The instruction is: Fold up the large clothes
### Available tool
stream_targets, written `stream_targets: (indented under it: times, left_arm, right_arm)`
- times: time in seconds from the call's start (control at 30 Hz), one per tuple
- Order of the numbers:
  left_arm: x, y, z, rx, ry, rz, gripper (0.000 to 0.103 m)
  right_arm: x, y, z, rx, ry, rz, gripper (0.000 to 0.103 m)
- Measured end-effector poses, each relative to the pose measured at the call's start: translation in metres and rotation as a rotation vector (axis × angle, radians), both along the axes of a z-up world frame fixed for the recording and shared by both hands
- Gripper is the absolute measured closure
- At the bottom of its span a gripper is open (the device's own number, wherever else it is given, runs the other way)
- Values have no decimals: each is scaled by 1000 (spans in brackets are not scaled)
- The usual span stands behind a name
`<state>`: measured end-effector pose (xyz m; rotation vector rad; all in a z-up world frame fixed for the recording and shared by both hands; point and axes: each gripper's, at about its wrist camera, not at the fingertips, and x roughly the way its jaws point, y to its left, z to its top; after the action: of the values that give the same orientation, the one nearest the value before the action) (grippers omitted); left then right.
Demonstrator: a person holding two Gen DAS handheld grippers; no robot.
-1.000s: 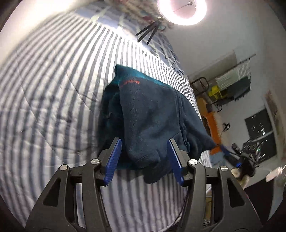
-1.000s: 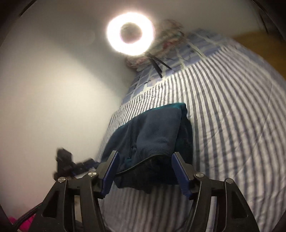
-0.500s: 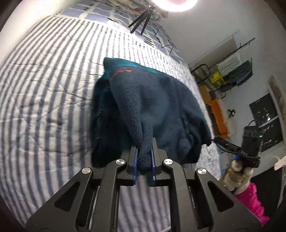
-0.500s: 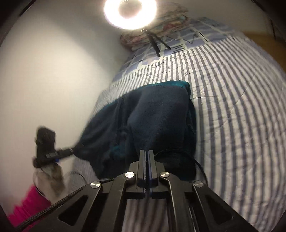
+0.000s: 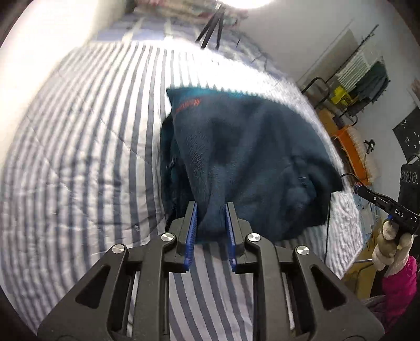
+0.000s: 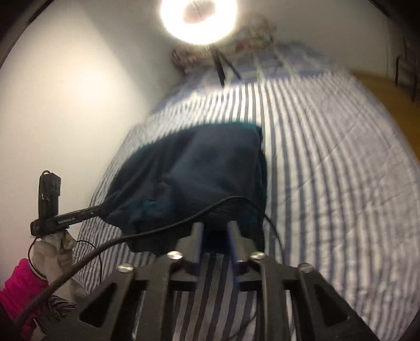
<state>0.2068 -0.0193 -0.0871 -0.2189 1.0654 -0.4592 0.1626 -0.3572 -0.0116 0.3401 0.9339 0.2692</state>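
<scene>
Left gripper and right gripper, jaws easing apart, each clamp the navy fleece jacket's near hem; lift evenly, keep corners level over the striped bedspread.

We cannot read the red lettering on the dark fleece, blurred as it is. Beyond the fleece, the ring light runs off the top edge, and the pile beneath it smears beyond recognition.
</scene>
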Motion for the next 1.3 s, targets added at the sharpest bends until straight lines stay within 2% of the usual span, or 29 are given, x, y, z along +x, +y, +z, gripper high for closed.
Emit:
stream_targets:
  times: [0.03, 0.23, 0.3, 0.4, 0.53, 0.6, 0.63, 0.7, 0.77, 0.8, 0.9, 1.0, 1.07, 1.2, 1.3]
  left_arm:
    - [-4, 2, 12, -14, -21, -4, 85]
    - [-80, 17, 132, -91, -251, -54, 85]
    - [-106, 27, 172, -96, -316, -62, 85]
    - [-146, 39, 227, -125, -396, -77, 84]
    - [-191, 50, 285, -140, -503, -97, 69]
    - [-210, 51, 302, -132, -547, -115, 55]
    - [-214, 51, 305, -139, -548, -123, 47]
    - [-216, 50, 301, -166, -531, -136, 47]
    - [-210, 43, 289, -128, -527, -142, 47]
    - [-201, 39, 275, -116, -503, -138, 47]
    - [-173, 29, 235, -130, -383, -135, 47]
    - [-129, 17, 179, -167, -226, -100, 47]
    - [-108, 9, 149, -172, -164, -88, 47]
    - [-72, -13, 101, -124, -101, -73, 47]
    - [-47, -25, 79, -119, -62, -72, 47]
  right_arm:
    - [-8, 3, 12, -22, -24, 5, 80]
    - [-84, 35, 109, -266, -212, 67, 78]
    - [-115, 44, 147, -273, -274, 112, 77]
    - [-155, 48, 193, -223, -334, 160, 77]
    - [-204, 62, 237, -162, -409, 272, 73]
    - [-218, 73, 244, -161, -410, 331, 70]
    - [-222, 80, 242, -201, -405, 342, 69]
    - [-225, 93, 231, -287, -385, 336, 68]
    - [-219, 94, 215, -318, -364, 325, 61]
    - [-215, 91, 209, -314, -356, 311, 53]
    - [-187, 79, 179, -262, -323, 252, 42]
    - [-148, 65, 139, -174, -230, 200, 42]
    - [-128, 57, 115, -101, -175, 177, 42]
    - [-76, 46, 54, 14, -56, 113, 42]
    - [-49, 51, 17, 21, -8, 93, 42]
